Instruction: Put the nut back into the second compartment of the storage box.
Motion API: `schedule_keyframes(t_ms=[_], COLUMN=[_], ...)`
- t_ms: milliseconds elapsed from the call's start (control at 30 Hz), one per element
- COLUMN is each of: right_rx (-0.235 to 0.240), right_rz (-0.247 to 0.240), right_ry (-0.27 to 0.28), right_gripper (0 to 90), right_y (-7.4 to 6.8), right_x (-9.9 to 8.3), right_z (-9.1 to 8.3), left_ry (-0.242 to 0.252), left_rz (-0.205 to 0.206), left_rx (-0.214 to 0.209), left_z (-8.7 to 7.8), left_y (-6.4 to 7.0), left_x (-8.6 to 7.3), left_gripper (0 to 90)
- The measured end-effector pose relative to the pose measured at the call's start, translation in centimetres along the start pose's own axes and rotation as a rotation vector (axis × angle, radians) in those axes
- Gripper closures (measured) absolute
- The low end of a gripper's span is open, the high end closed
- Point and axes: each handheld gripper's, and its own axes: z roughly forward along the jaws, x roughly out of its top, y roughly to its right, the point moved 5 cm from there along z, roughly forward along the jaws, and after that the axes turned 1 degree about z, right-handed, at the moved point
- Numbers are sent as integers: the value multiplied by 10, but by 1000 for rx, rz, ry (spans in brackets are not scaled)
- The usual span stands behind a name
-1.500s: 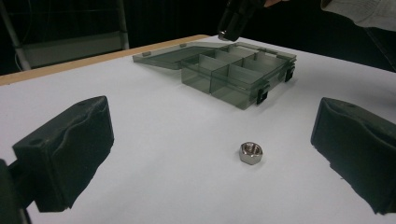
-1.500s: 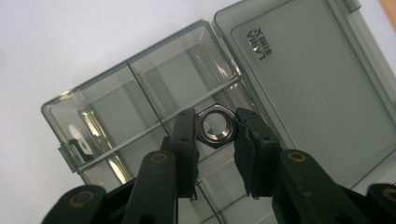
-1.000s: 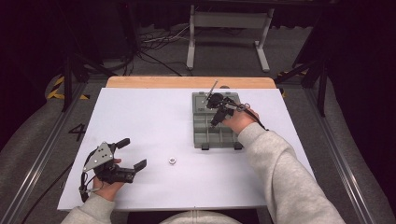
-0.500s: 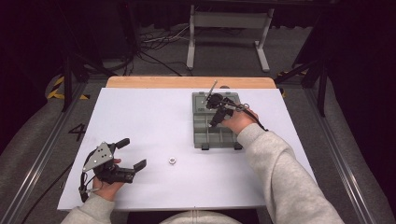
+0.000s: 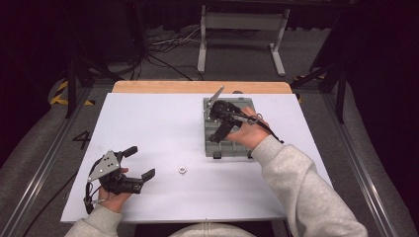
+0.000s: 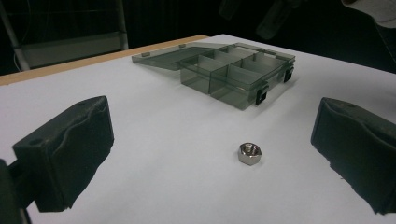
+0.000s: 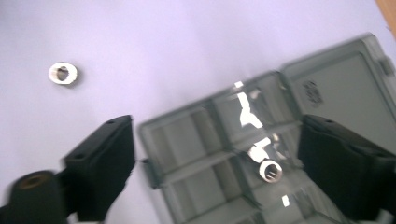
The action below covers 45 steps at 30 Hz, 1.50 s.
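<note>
Because the box [image 5: 228,128] lies flat with its lid [image 7: 348,88] thrown fully back, every compartment stands open from above, which seems to be why the right gripper [image 5: 221,121] hangs directly over it, jaws spread wide and holding nothing; in the right gripper view a nut [image 7: 270,171] already sits in one compartment beneath those jaws, so I judge this hand has just dropped it in, though glare makes it hard to say which cell. A second nut [image 5: 182,170] lies loose on the white sheet [image 5: 148,123], apart from the box, near its latch side and toward the person; the left gripper [image 5: 136,163] rests on the sheet farther from the box than the nut, jaws likewise wide apart and empty, aimed so that nut and box line up between them in the left gripper view, probably in readiness to take it. That nut [image 6: 249,153] rests on a flat face, its bore pointing straight up; being squat and six-sided, it has no real long axis along the sheet. The box runs its long axis away from the person, latches [image 6: 261,95] nearest, hinge and lid at the far end.
</note>
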Motion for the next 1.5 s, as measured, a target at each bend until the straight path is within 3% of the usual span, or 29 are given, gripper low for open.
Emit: schedule_keyframes(t_ms=[167,533,733,1000,1100,1200,1500], right_rx=[26,58,78,110,121,104,144], right_rz=[-66,-176,-215,-242,-256,-272,-251], right_ry=[13,16,-15,-73,-98,-126,-164], right_gripper=[57,36,13,60,101,196,453], right_y=[-29,-69,-87,-104,-110,-113,-115], right_x=[11,27,31,30,28,26,26], right_z=[-5,-4,13,42,54,64,84], left_ry=[0,5,5,7,7,8,9], left_rz=[4,-2,-2,2,4,0,-2], left_rx=[0,0,0,6,6,4,2], left_z=[0,-1,-1,-3,-3,-3,-3], left_y=[0,0,0,-1,-1,-1,-1], left_x=[0,0,0,0,0,0,1], left_gripper=[0,0,0,0,0,0,0])
